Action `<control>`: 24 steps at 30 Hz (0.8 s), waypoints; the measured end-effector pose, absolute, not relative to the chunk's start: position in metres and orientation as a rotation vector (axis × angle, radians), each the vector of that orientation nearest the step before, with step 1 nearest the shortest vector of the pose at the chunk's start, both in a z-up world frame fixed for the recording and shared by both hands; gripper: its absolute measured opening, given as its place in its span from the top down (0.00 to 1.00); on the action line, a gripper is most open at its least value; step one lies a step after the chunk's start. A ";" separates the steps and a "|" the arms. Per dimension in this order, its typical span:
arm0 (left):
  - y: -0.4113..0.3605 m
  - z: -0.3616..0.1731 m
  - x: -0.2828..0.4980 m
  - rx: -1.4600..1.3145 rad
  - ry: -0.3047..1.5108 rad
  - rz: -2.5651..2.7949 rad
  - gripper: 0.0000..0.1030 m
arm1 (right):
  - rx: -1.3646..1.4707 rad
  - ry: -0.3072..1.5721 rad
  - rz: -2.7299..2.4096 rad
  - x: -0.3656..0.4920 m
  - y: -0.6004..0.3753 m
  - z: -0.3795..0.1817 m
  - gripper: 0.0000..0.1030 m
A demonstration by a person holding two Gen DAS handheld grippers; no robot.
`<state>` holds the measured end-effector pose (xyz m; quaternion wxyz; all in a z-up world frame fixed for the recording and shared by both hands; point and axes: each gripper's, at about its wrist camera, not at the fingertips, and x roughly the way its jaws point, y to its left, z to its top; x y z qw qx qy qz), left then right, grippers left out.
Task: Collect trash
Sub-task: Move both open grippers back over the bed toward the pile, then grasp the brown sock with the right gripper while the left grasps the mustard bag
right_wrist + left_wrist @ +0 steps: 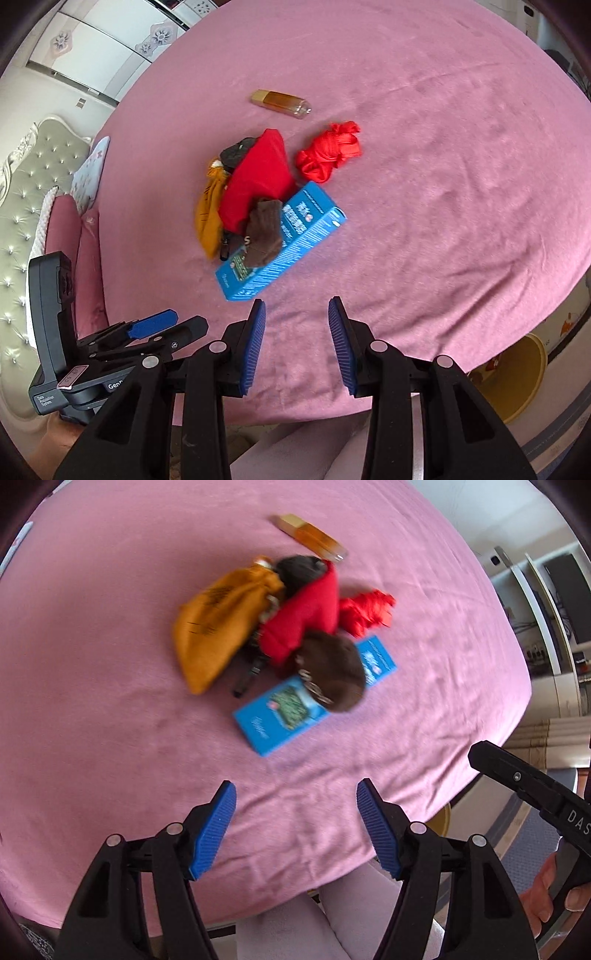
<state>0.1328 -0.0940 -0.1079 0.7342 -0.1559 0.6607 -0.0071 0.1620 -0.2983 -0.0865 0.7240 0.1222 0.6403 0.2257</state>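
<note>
Near the middle of the bed (461, 166) lies a heap: a pouch (208, 218), a folded cloth (258, 184) leaning on it, and a box (291, 243) on the side toward the near edge, with a small cloth (264, 236) on it. A knotted bag (328, 155) lies just beside the heap, and a bottle (282, 101) lies apart beyond it, toward the far edge. A bin (517, 384) stands on the floor below the near edge.

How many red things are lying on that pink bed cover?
2. A red pouch sits in the middle of the pile, overlapping the mustard bag; a crumpled red plastic bag lies just right of it. More could be buried underneath.
</note>
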 end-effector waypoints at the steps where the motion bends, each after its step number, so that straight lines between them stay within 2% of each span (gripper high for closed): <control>1: -0.085 -0.109 0.135 -0.350 1.450 -0.001 0.34 | 0.270 1.415 0.504 0.166 -0.291 -0.087 0.65; 10: -0.048 -0.119 0.158 -0.362 1.439 0.054 0.33 | 0.185 1.478 0.510 0.201 -0.243 -0.118 0.65; 24: -0.028 -0.170 0.198 -0.311 1.532 0.063 0.33 | 0.177 1.576 0.443 0.235 -0.216 -0.172 0.65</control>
